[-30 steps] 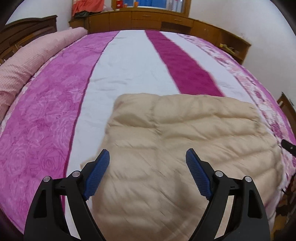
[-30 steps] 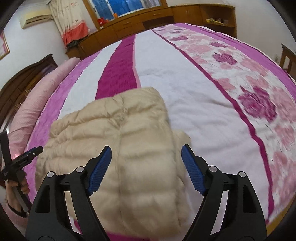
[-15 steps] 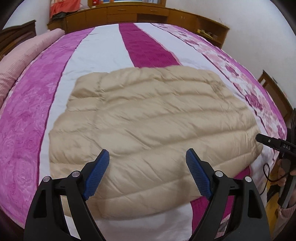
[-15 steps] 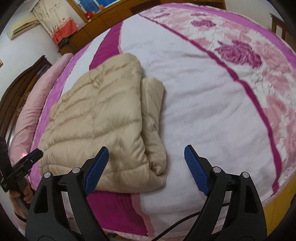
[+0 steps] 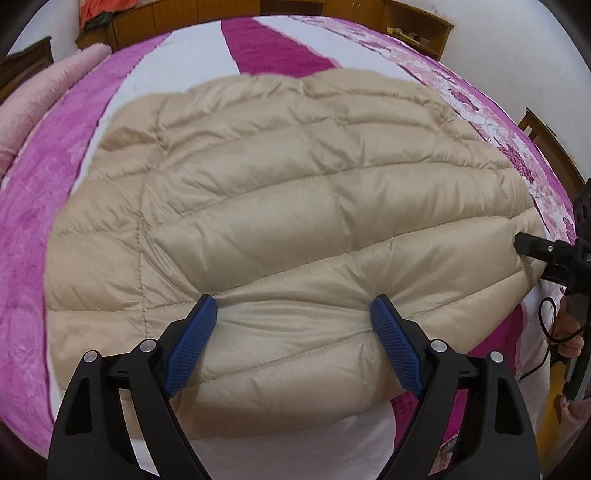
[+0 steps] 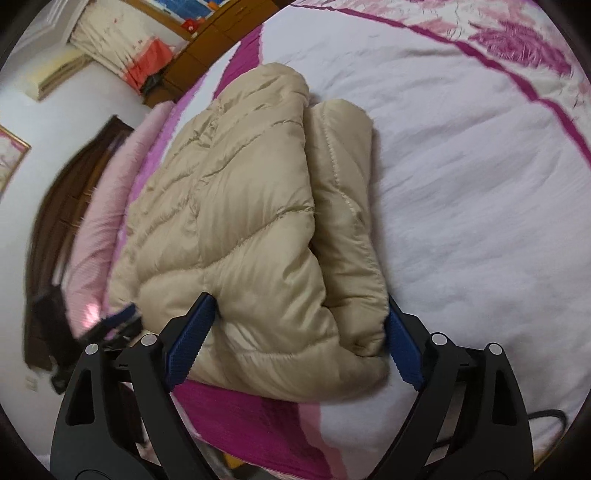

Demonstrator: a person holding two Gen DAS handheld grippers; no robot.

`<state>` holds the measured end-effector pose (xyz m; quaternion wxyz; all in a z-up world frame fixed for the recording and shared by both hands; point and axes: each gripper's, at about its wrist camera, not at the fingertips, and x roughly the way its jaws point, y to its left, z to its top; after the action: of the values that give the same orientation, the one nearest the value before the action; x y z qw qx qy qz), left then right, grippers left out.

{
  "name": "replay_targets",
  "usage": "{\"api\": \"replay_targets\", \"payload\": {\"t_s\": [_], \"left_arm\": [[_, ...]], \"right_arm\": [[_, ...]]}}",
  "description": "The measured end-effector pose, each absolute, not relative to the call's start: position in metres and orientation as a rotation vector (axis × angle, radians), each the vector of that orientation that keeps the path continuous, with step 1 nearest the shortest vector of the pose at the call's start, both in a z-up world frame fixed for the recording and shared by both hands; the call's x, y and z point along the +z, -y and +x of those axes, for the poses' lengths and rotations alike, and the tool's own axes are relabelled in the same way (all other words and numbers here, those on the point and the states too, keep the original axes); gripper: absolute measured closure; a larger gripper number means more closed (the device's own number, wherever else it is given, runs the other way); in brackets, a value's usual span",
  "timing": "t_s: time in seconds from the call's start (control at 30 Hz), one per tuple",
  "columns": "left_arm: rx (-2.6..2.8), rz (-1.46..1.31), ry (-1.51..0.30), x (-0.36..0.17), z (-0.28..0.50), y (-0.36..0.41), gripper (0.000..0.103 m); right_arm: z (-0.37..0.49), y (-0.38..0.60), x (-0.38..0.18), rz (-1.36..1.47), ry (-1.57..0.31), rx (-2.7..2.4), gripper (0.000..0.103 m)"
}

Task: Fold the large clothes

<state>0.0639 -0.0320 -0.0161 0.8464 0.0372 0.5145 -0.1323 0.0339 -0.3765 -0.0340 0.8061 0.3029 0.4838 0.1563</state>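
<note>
A beige quilted down jacket [image 5: 295, 184] lies folded on the striped pink, white and magenta bed [image 5: 55, 184]. My left gripper [image 5: 293, 301] is open wide, its blue fingertips [image 5: 207, 306] resting on the jacket's near edge with a puff of fabric between them. In the right wrist view the jacket [image 6: 240, 221] shows its stacked layers at the right side. My right gripper [image 6: 297, 299] straddles the near right corner, its jaws opening around the thick layers. The right gripper [image 5: 546, 254] shows at the jacket's right edge, and the left gripper [image 6: 118, 317] at its blurred left edge.
A pink bolster [image 5: 44, 96] lies along the bed's left side by a dark wooden headboard [image 6: 74, 177]. Wooden cabinets [image 5: 417, 22] line the far wall. A wooden chair [image 5: 554, 147] stands right of the bed. A person's hand [image 5: 569, 332] and a black cable [image 6: 546, 417] are nearby.
Both grippers have come down and closer to the jacket's near edge. The left one now rests on the fabric. The right one's jaws spread wider and now straddle the near right corner.
</note>
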Motion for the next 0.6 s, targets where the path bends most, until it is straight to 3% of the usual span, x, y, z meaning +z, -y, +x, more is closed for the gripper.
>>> {"api": "replay_targets", "payload": {"t_s": [0.07, 0.13, 0.2, 0.3, 0.6], "left_arm": [[-0.281, 0.089, -1.087, -0.021, 0.065, 0.033, 0.02], [-0.278, 0.095, -1.086, -0.024, 0.065, 0.034, 0.02], [-0.273, 0.098, -1.086, -0.026, 0.065, 0.035, 0.02], [-0.27, 0.098, -1.088, -0.026, 0.065, 0.036, 0.02], [-0.254, 0.115, -1.071, -0.025, 0.063, 0.038, 0.022]], "right_arm": [[0.035, 0.377, -0.036, 0.685, -1.018, 0.368, 0.018], [0.038, 0.376, -0.035, 0.706, -1.004, 0.392, 0.029], [0.035, 0.377, -0.031, 0.721, -0.986, 0.405, 0.05], [0.028, 0.377, -0.012, 0.735, -0.938, 0.449, 0.068], [0.016, 0.31, 0.089, 0.414, -0.859, 0.579, 0.074]]}}
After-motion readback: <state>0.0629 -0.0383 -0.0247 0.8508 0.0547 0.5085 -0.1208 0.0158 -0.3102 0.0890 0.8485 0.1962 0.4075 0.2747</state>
